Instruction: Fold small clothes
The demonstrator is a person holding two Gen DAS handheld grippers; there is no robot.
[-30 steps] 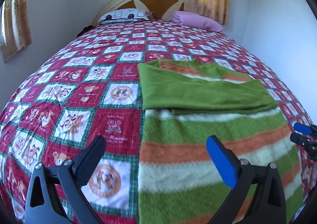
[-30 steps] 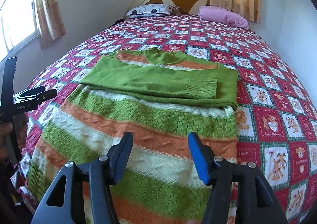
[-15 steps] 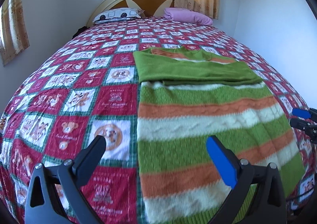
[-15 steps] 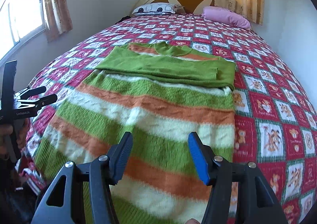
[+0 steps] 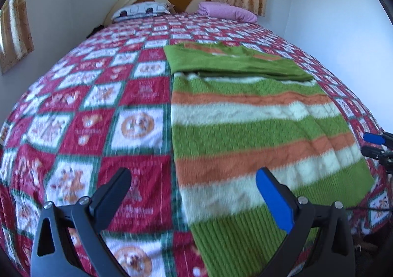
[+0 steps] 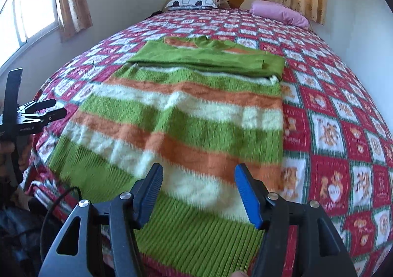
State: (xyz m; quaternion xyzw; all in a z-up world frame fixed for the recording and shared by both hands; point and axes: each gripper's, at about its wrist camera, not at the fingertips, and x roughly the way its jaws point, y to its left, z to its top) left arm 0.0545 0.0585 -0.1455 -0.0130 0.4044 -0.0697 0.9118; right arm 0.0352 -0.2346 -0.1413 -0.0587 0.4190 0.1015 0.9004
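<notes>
While nothing is gripped, the left gripper (image 5: 191,186) and right gripper (image 6: 197,180) are held wide apart above the hem of the striped sweater (image 5: 258,129), spread flat on the quilted bed (image 5: 98,110) with sleeves folded across. A window (image 6: 29,14) is shown only by the right view.

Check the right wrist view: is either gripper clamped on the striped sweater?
No: the right gripper hangs open above the striped sweater, and the left gripper is off its edge.
</notes>
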